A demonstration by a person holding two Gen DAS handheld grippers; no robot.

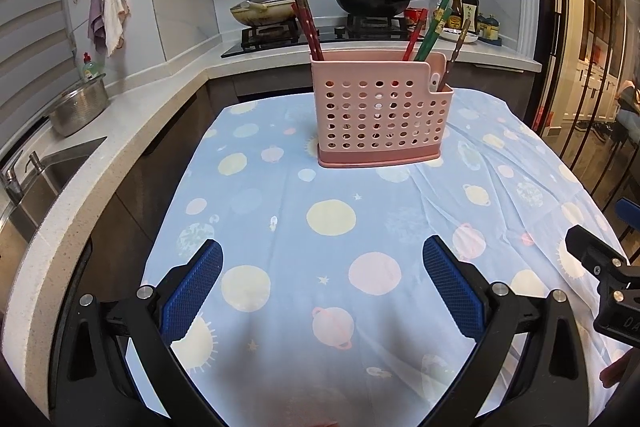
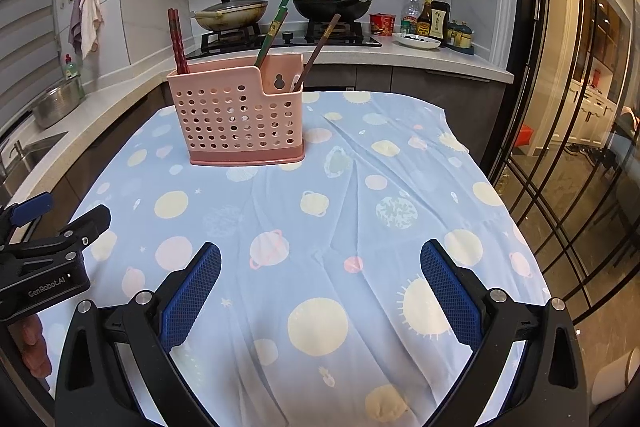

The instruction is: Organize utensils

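Observation:
A pink perforated utensil holder (image 1: 380,115) (image 2: 240,119) stands upright at the far side of the table. Red chopsticks (image 1: 307,23) (image 2: 177,41) stick out of its left end. Green chopsticks (image 1: 434,27) (image 2: 274,29) and a brown pair (image 1: 456,53) (image 2: 320,47) lean out of its right part. My left gripper (image 1: 322,283) is open and empty above the near part of the cloth. My right gripper (image 2: 320,283) is open and empty too, to the right of the left one. Both are well short of the holder.
A blue planet-print cloth (image 1: 332,267) (image 2: 360,227) covers the table. A counter with a sink (image 1: 48,179) and a steel pot (image 1: 78,107) runs along the left. A stove with pans (image 2: 280,11) and sauce bottles (image 2: 432,17) lies behind. Glass doors (image 2: 580,107) stand on the right.

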